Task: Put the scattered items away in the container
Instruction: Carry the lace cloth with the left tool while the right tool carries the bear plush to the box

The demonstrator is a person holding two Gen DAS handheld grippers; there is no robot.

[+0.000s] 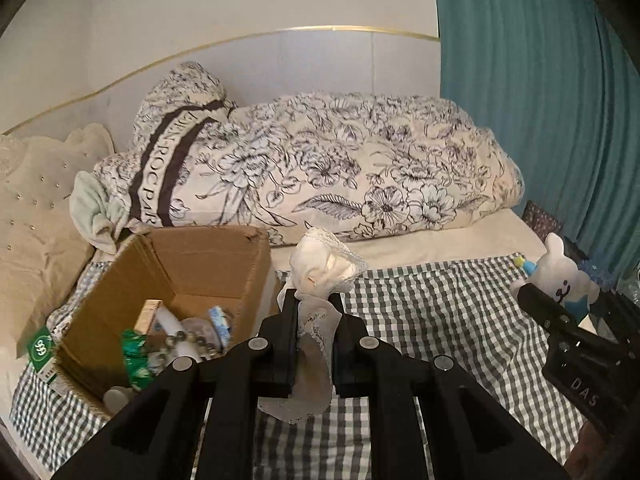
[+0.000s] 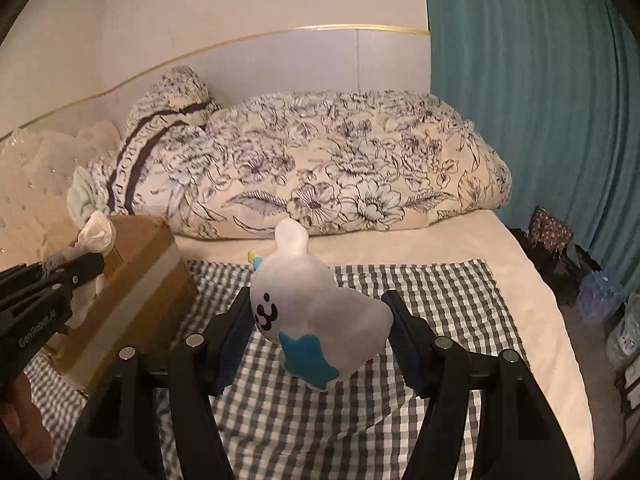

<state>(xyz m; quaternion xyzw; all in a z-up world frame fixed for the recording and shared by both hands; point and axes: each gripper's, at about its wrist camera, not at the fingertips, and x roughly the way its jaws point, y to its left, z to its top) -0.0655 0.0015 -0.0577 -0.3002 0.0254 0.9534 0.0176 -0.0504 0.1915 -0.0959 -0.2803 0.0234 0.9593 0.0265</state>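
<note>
I am holding a bunched white lace cloth (image 1: 320,276) in my left gripper (image 1: 314,308), jaws pinched nearly together on it, the cloth's tail hanging down between the fingers. The cardboard box (image 1: 208,252) is sitting just ahead and to the left of this gripper, open, on the checked blanket (image 1: 440,312).

My right gripper (image 2: 320,332) is holding a white plush toy (image 2: 316,308) with a blue patch, jaws standing fairly wide around its soft body, pads pressing both sides. The box is off to this gripper's left.

Already in the box: a green packet, beads, a small carton, and what may be tubes; it is too cluttered to be sure. A green-and-white packet (image 1: 42,350) is lying outside against the box's left wall.

Remaining, as I judge it: dropping cloth and toy in, then that packet.
</note>
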